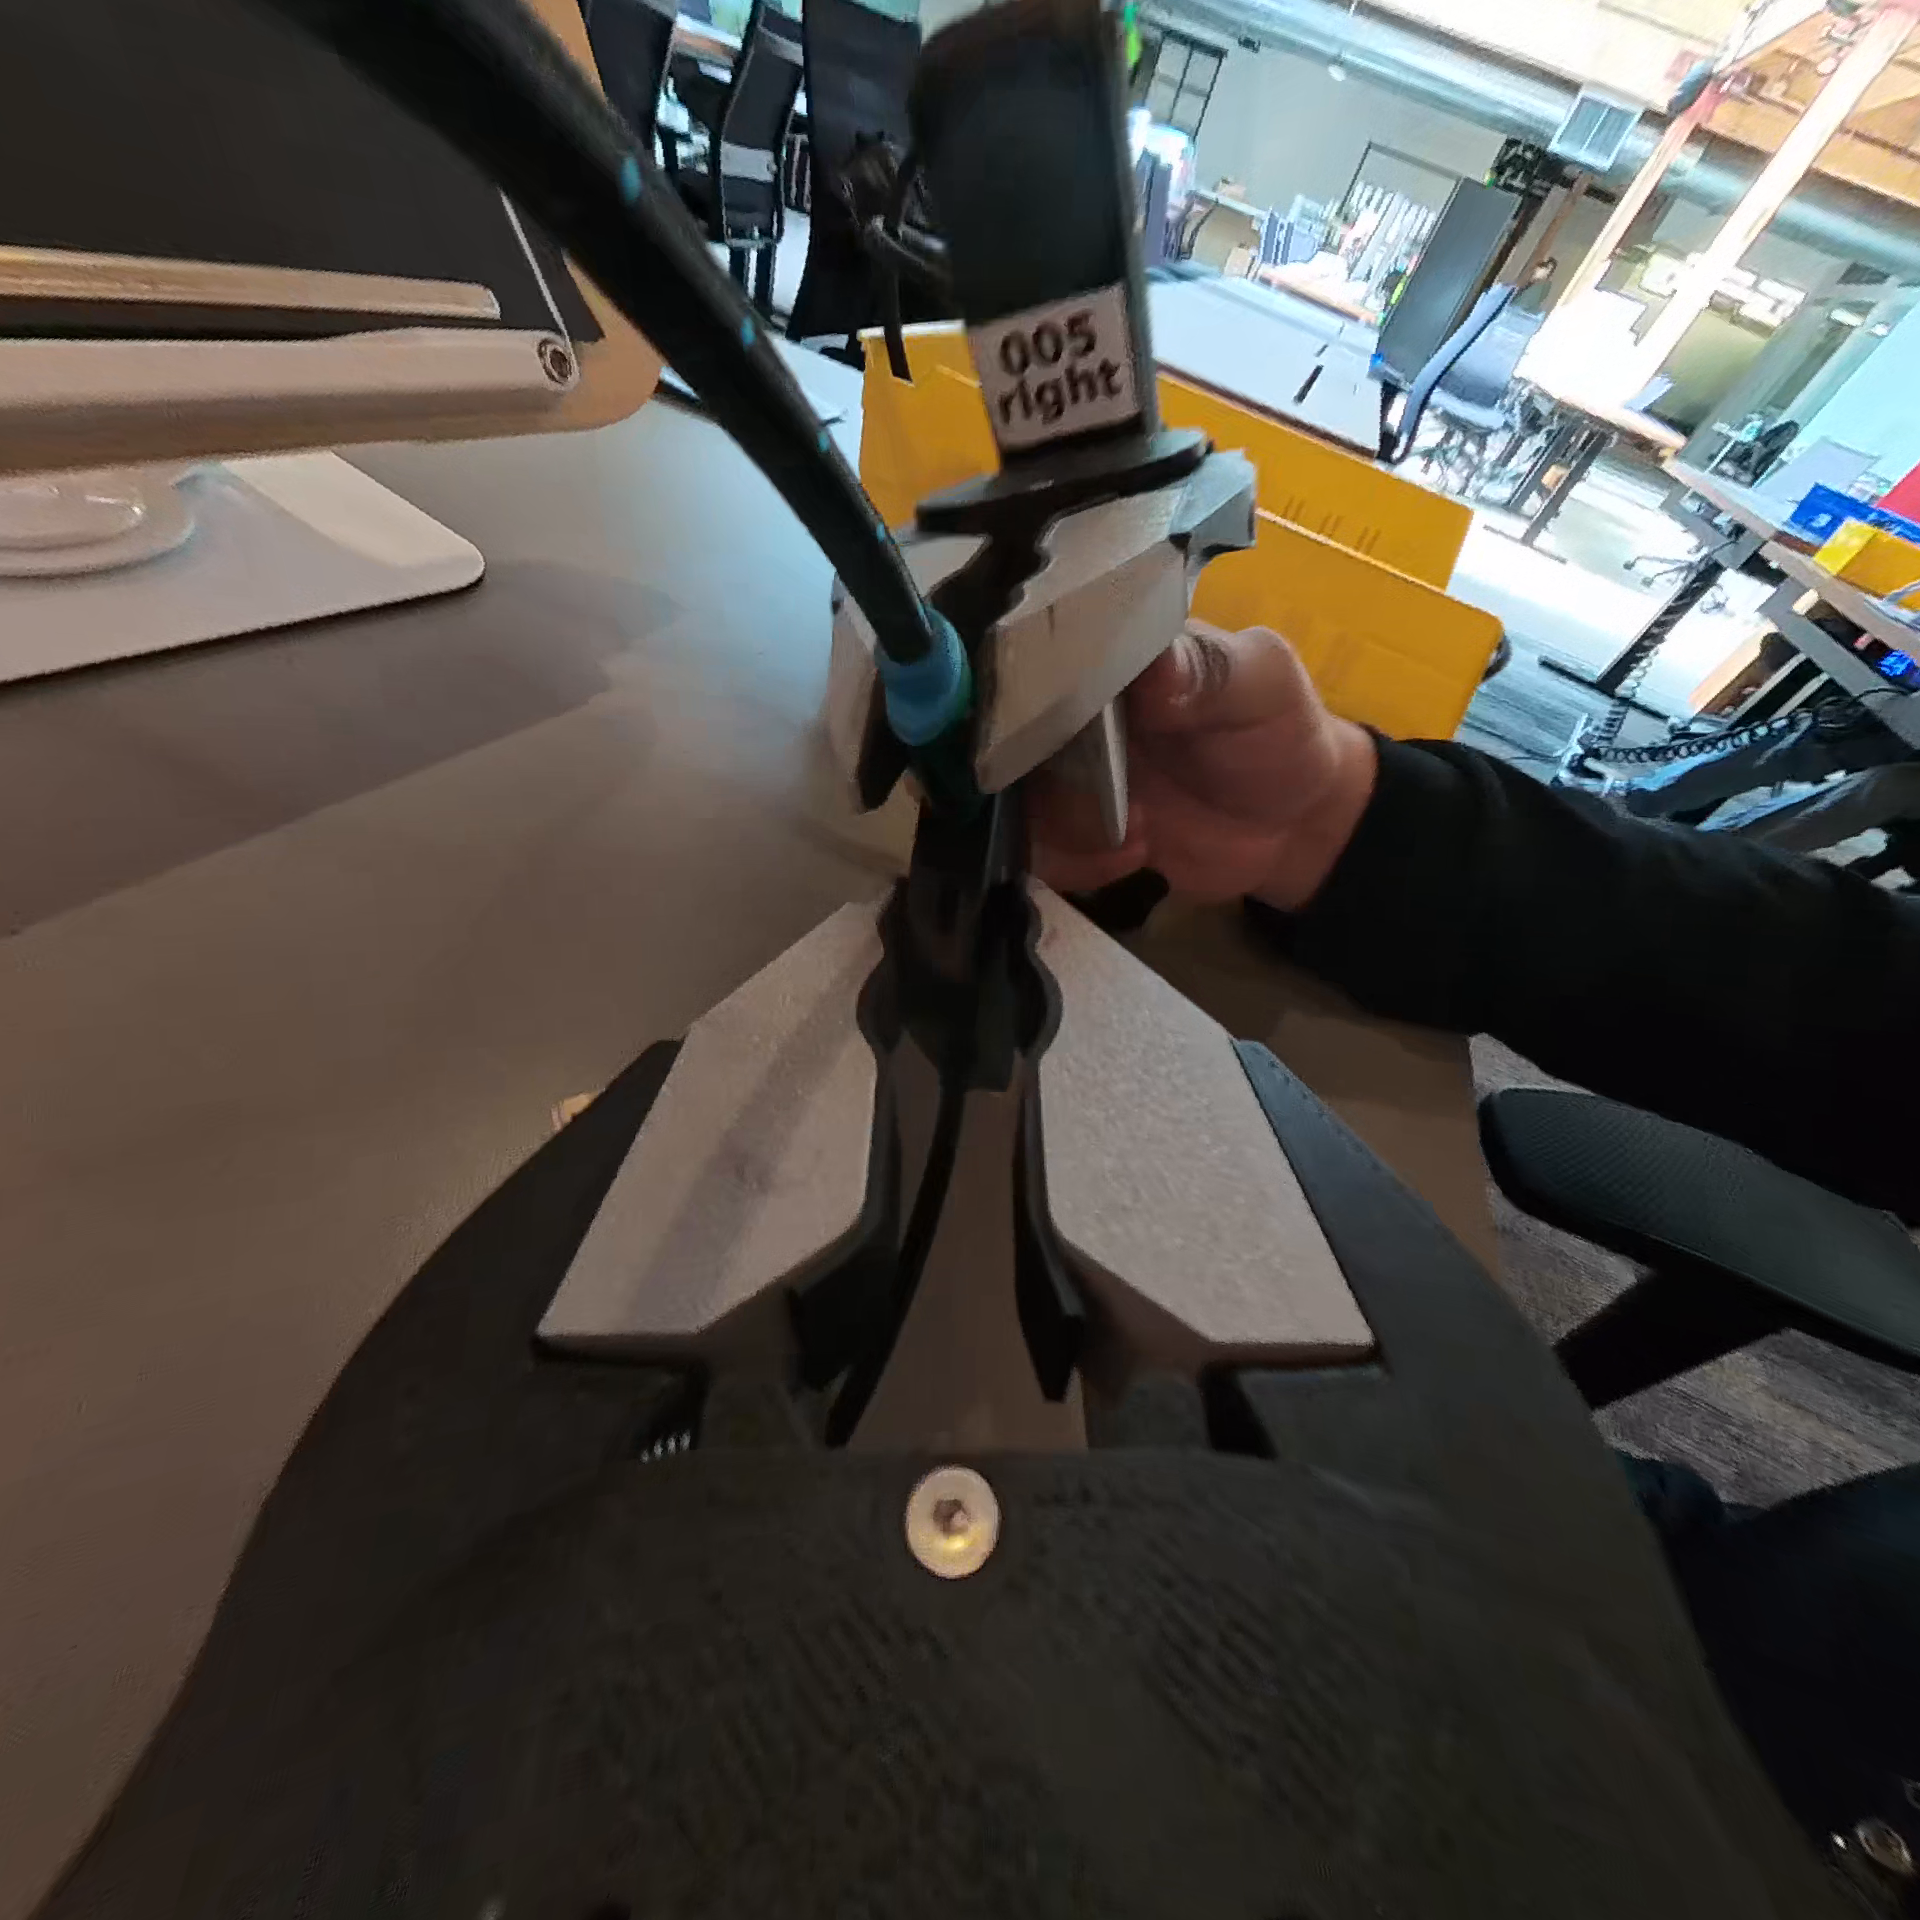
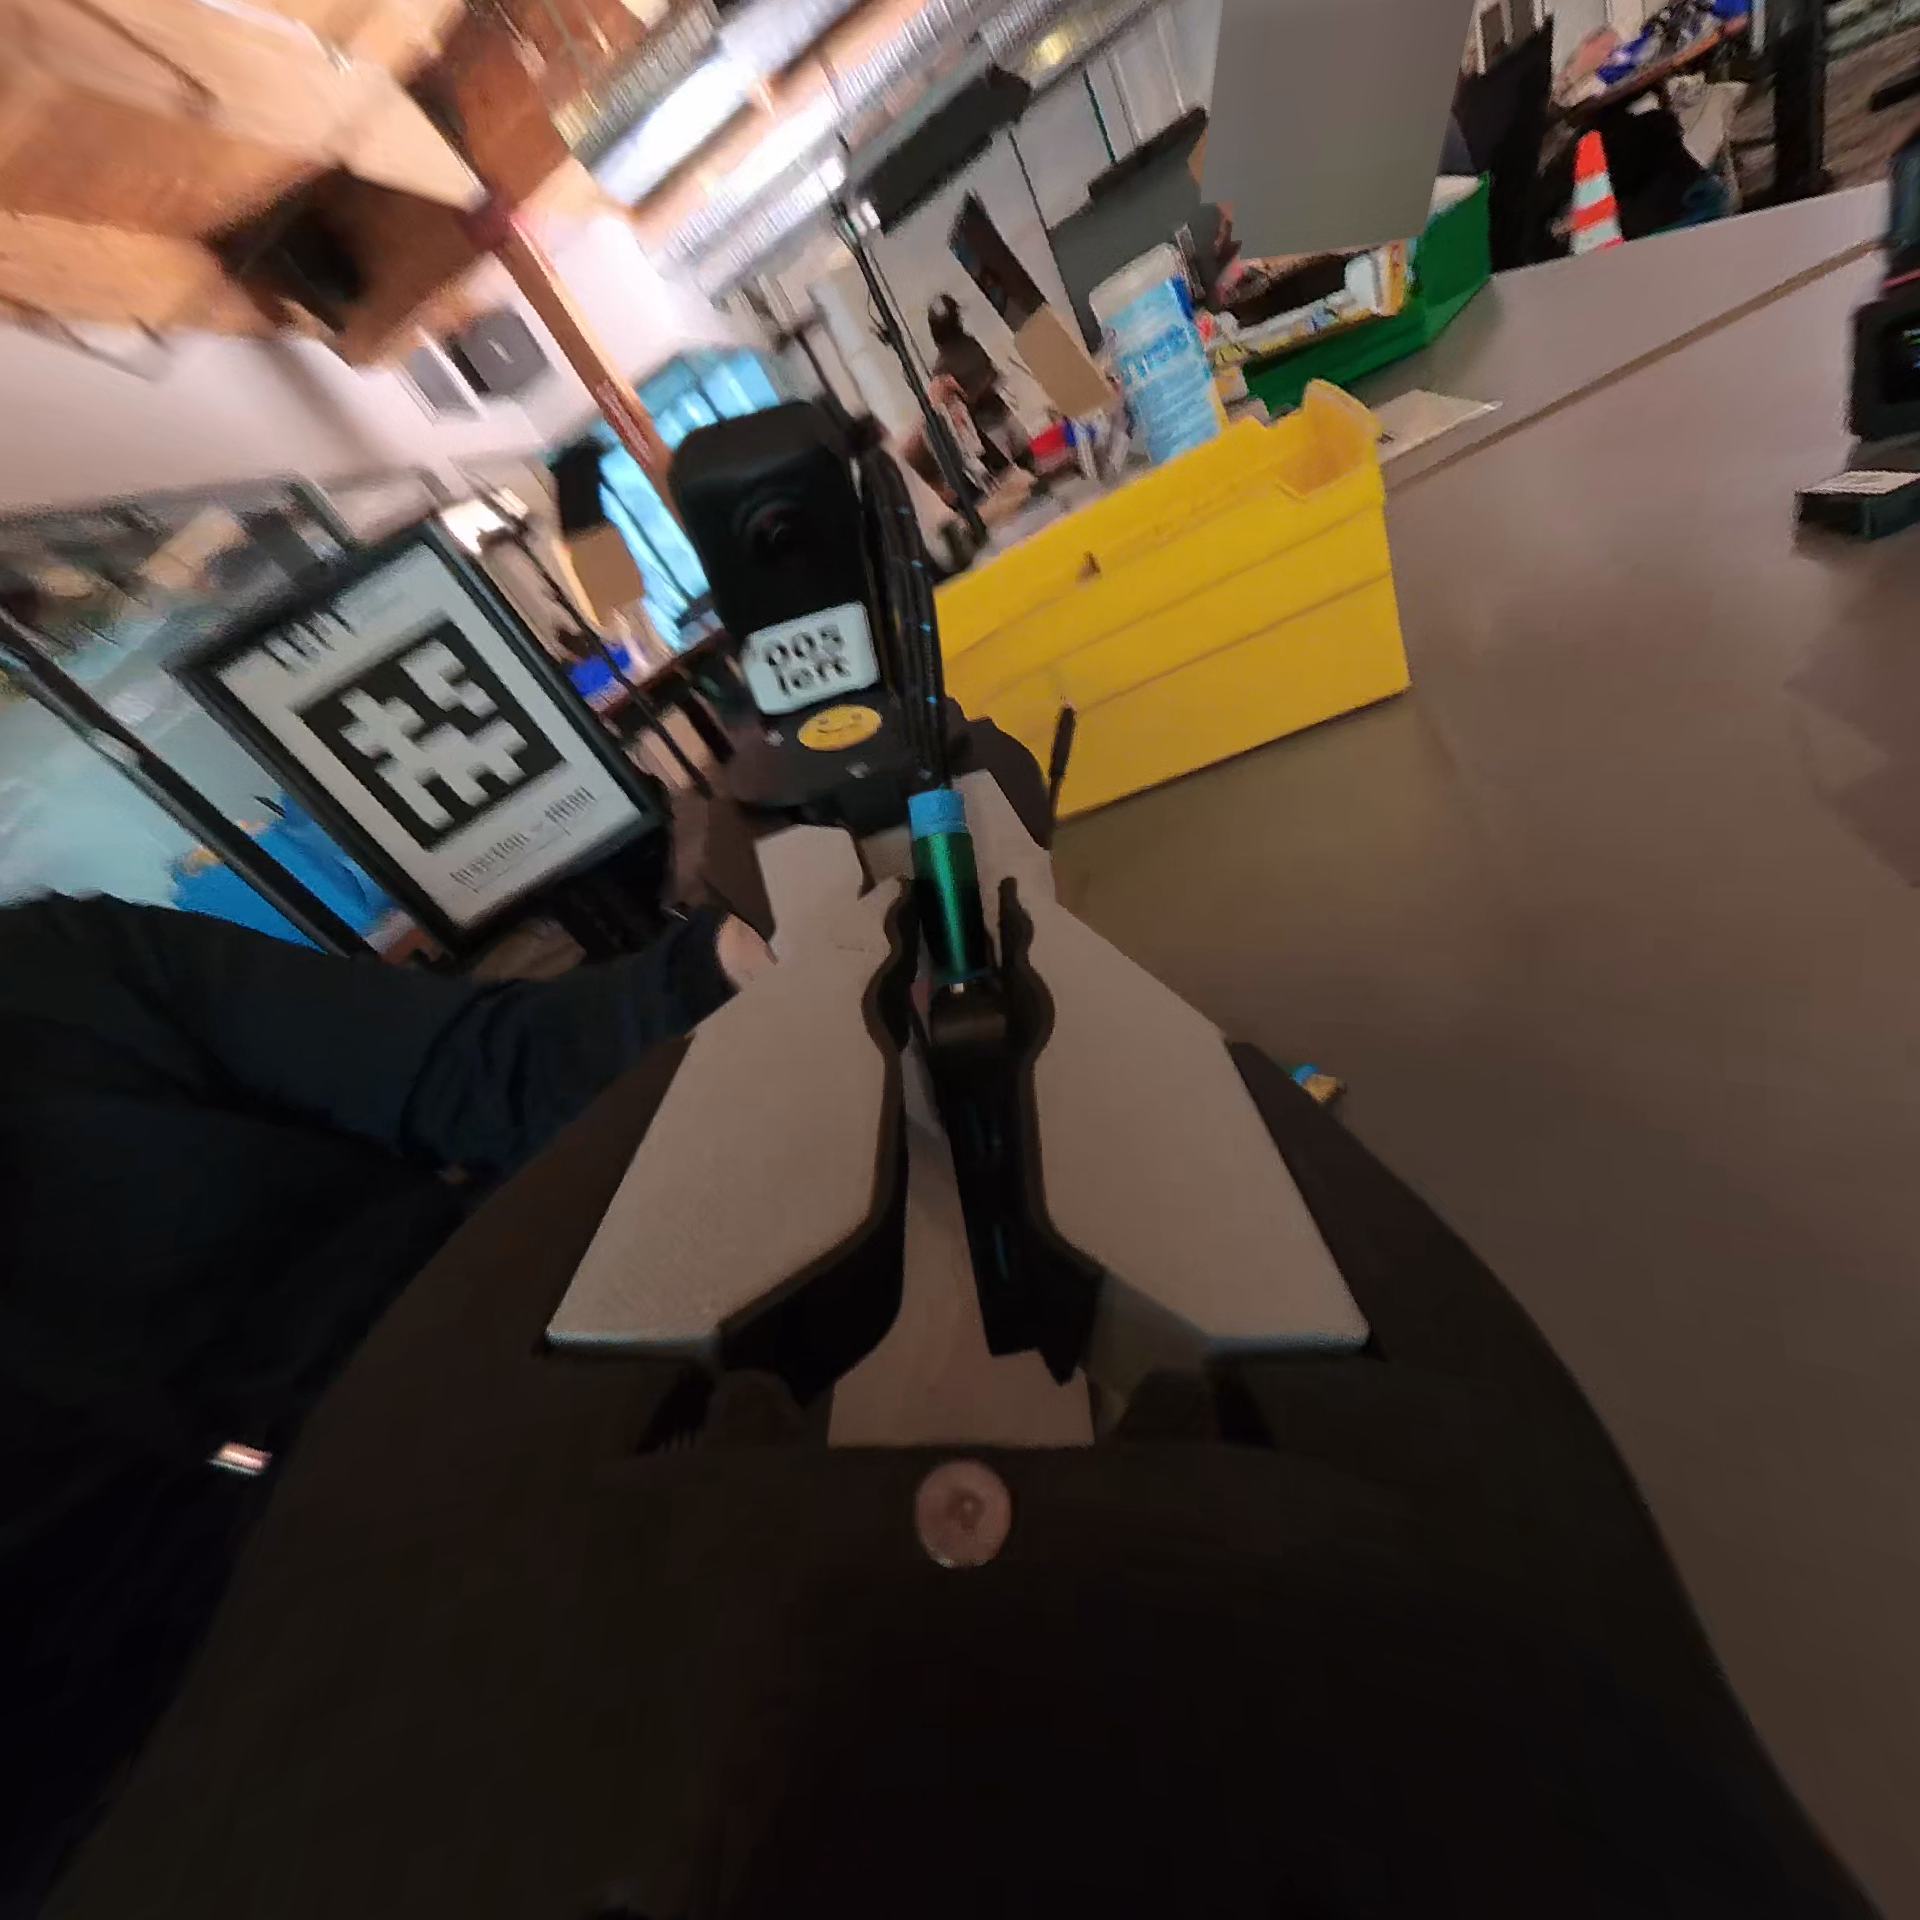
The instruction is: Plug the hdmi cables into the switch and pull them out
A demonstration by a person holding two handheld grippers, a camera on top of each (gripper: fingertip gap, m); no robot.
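While both grippers are meeting nose to nose above table (image 1: 312, 935) edge, left gripper (image 1: 961, 997) is clamping dark switch body; right gripper (image 2: 961, 966) is pinching green-blue HDMI plug (image 2: 940, 894). Plugging or pulling: cannot tell. Next move needing straight axial travel.

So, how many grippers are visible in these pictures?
2. The left gripper is at the bottom of the left wrist view; the right gripper faces it, tip to tip, around the HDMI cable.

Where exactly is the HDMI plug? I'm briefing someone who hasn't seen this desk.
Start at the yellow bin on the grey table. Before it, two grippers meet tip to tip. Between them is the HDMI plug: a green metallic barrel with a blue collar, unlike its black braided cable.
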